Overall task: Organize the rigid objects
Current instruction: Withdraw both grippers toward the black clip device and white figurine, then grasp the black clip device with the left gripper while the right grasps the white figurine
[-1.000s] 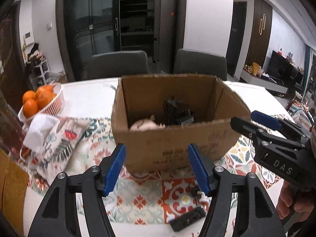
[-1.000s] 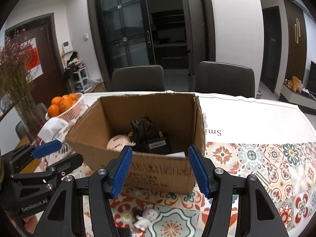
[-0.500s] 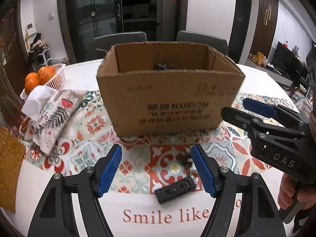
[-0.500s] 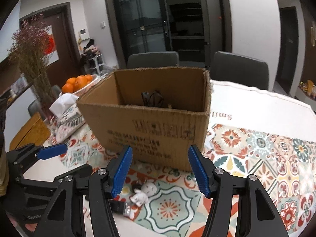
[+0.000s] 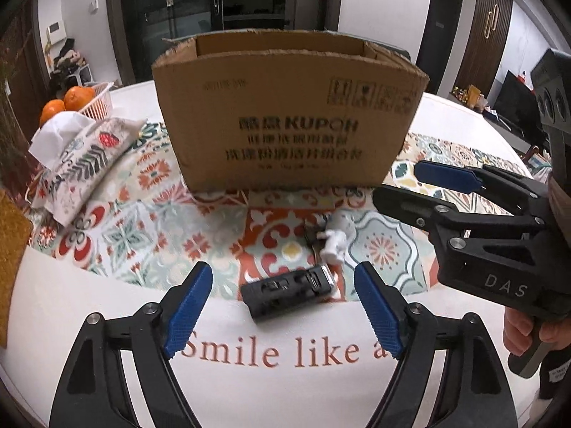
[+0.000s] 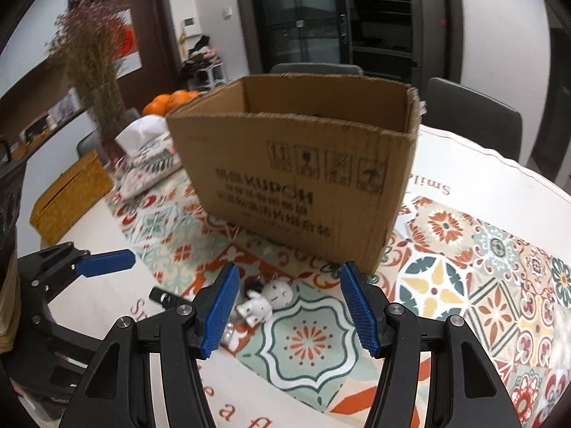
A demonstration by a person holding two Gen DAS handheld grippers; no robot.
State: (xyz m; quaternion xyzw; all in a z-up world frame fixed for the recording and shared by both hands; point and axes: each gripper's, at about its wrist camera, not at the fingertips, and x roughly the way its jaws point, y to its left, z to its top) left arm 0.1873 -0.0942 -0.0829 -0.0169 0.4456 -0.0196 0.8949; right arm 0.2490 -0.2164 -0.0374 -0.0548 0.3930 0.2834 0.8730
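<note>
Jaws on both grippers are standing apart, empty: left gripper (image 5: 283, 312) hovering over the black clip (image 5: 287, 296), right gripper (image 6: 287, 308) over the white figurine (image 6: 266, 301). Both items are lying on the tabletop (image 5: 285, 385) before the box (image 5: 289, 114). Pick-up step likely; next, lowering and closing.

Low wrist views, shared box (image 5: 289, 114)

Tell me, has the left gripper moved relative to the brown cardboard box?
Yes. The left gripper dropped lower against the brown cardboard box; its inside is now hidden.
</note>
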